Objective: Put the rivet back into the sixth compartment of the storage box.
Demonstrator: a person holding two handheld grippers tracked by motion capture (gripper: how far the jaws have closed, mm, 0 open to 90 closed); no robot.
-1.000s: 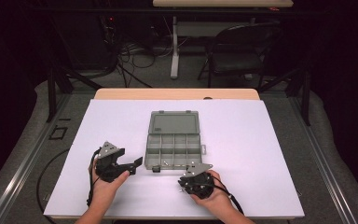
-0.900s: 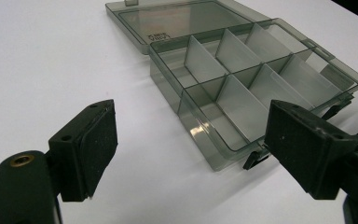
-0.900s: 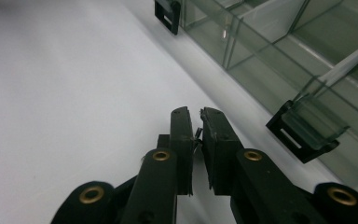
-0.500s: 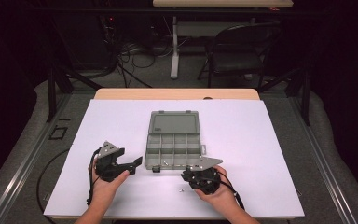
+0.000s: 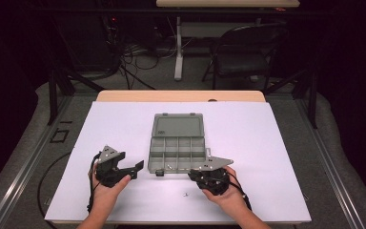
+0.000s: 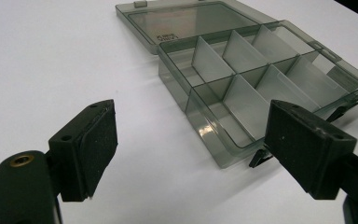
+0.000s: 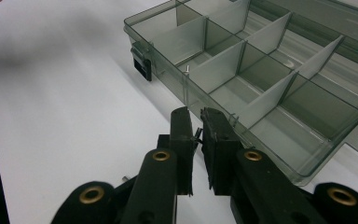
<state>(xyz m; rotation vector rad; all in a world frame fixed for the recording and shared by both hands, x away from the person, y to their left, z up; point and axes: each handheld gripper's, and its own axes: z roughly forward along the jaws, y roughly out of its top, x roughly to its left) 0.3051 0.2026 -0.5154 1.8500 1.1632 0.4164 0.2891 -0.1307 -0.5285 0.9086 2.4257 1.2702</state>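
At the middle of the white table (image 5: 276, 143) lies a grey compartment box (image 5: 177, 153), its lid folded flat toward twelve o'clock and its divided tray toward six. At about seven o'clock from the box, the left gripper (image 5: 132, 170) rests near the tray's front left corner with its jaws spread wide and nothing between them; in the left gripper view its pads (image 6: 100, 140) stand well apart, framing the tray's corner without touching it. At about five o'clock from the box, the right gripper (image 7: 196, 133) sits just beside the tray's front edge, jaws nearly together. A thin metal piece, possibly a small screw (image 7: 197, 134), seems pinched between them, though it is too small to tell for sure. Another small screw (image 5: 185, 194) lies on the table at six o'clock from the box, between the two hands.
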